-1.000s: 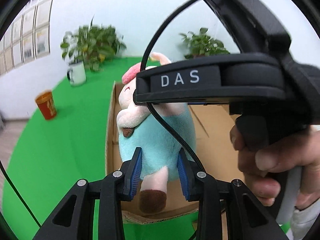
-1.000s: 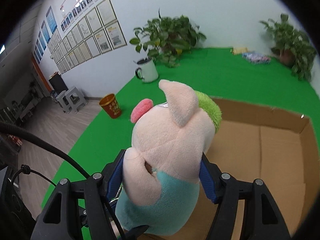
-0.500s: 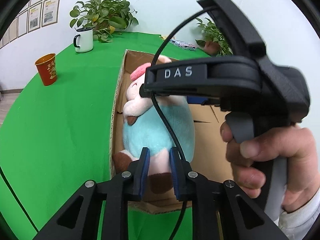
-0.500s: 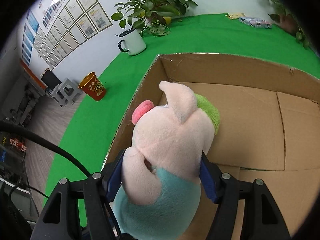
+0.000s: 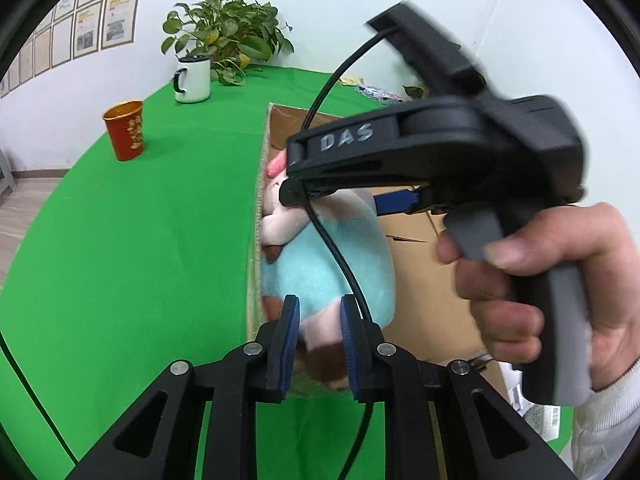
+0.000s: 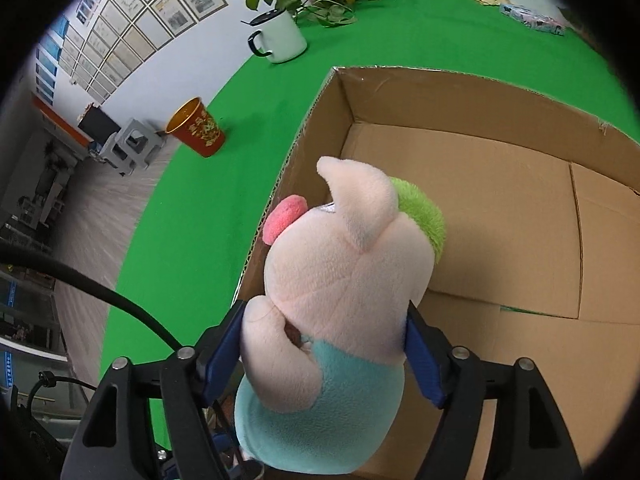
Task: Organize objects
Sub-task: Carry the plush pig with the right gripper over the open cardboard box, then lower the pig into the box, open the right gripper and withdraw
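A plush pig with a pink head, green tuft and teal body hangs over the left inner wall of an open cardboard box. My right gripper is shut on the pig's neck and head. In the left wrist view the pig lies inside the box under the right gripper's black body. My left gripper has its blue pads closed on the pig's pink leg at the box's near corner.
A green cloth covers the table. A red cup, a white mug and a potted plant stand at the far left. Small packets lie at the far right. The floor drops off left of the table.
Both grippers have lowered the pig from above the box down into it, by the left wall. The left gripper's jaws narrowed around the pig's leg.
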### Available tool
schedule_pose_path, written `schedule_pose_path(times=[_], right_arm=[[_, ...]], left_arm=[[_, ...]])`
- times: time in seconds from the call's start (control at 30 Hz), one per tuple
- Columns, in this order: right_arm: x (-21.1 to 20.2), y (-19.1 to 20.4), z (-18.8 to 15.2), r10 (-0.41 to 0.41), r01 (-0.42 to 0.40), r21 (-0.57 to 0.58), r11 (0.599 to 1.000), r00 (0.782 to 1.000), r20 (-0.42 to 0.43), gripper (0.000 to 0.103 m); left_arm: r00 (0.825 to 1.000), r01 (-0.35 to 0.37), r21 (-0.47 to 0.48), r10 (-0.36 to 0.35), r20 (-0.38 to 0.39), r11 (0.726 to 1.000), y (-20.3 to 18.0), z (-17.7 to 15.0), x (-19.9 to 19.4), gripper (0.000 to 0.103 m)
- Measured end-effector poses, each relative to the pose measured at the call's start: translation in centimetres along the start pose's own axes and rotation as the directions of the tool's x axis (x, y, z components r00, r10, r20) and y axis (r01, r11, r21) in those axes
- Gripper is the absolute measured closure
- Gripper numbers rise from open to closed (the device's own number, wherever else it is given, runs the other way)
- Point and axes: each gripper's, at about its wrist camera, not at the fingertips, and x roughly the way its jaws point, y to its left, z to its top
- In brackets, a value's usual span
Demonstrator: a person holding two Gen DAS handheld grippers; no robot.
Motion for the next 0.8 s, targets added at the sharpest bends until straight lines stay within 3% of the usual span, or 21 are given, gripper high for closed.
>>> schedule_pose_path(times=[0.07, 0.13, 0.2, 0.27, 0.37, 0.5, 0.57, 0.6, 0.63, 0.7, 0.8], right_arm=[[1.1, 0.2, -0.1, -0.018, 0.018, 0.000, 1.000, 1.000, -0.018, 0.011], [1.1, -0.1, -0.3, -0.015, 0.015, 0.026, 1.000, 1.000, -0.004, 0.010], [-0.7, -1.1, -0.6, 0.048, -0.052, 0.069, 0.996, 0.998, 0.050, 0.010], [-3.0, -2.2, -1.5, 0.108, -0.120, 0.107, 0.987, 0.988, 0.109, 0.008], [-5.7, -2.8, -3.2, 0.114, -0.127, 0.076, 0.989, 0.981, 0.159, 0.004], [-3.9, -3.6, -5.6, 0.086, -0.090, 0.076, 0.993, 0.995, 0.055, 0.004], [-2.0, -3.3, -6.2, 0.104, -0.103, 0.084, 0.991, 0.995, -0.004, 0.009], [-1.1, -2.9, -6.4, 0.141, -0.139, 0.078, 0.987, 0.990, -0.022, 0.022], [-0.5, -2.4, -6.7, 0.152, -0.150, 0.060, 0.987, 0.988, -0.028, 0.024], [-0.6, -1.8, -6.9, 0.108, -0.108, 0.029, 0.994, 0.994, -0.007, 0.034], [-2.0, -1.3, -7.1, 0.078, -0.078, -0.001, 0.997, 0.996, -0.044, 0.036]], left_arm=[[1.000, -0.001, 0.005, 0.001, 0.001, 1.000, 0.4, -0.3, -0.3, 0.082], [1.000, 0.007, -0.007, -0.007, 0.009, 1.000, 0.5, -1.0, -1.2, 0.080], [1.000, 0.016, -0.003, -0.016, 0.020, 1.000, 0.8, -1.3, -1.9, 0.080], [0.999, -0.022, 0.016, 0.022, 0.036, 1.000, 0.8, -1.6, -2.4, 0.073], [0.998, -0.033, 0.007, 0.032, 0.048, 0.999, 1.6, -2.1, -2.9, 0.072], [0.999, -0.032, -0.008, 0.033, 0.029, 0.999, 2.6, -2.8, -2.1, 0.072], [0.999, -0.017, -0.013, 0.017, 0.030, 1.000, 2.8, -3.2, -1.7, 0.072], [0.999, -0.013, -0.019, 0.013, 0.041, 1.000, 3.0, -3.2, -1.6, 0.072], [0.999, -0.008, -0.022, 0.009, 0.042, 1.000, 3.1, -3.3, -1.7, 0.072], [0.999, -0.007, -0.022, 0.008, 0.041, 1.000, 3.3, -3.2, -1.5, 0.071], [0.999, -0.021, -0.005, 0.022, 0.042, 1.000, 3.0, -3.3, -1.8, 0.071]])
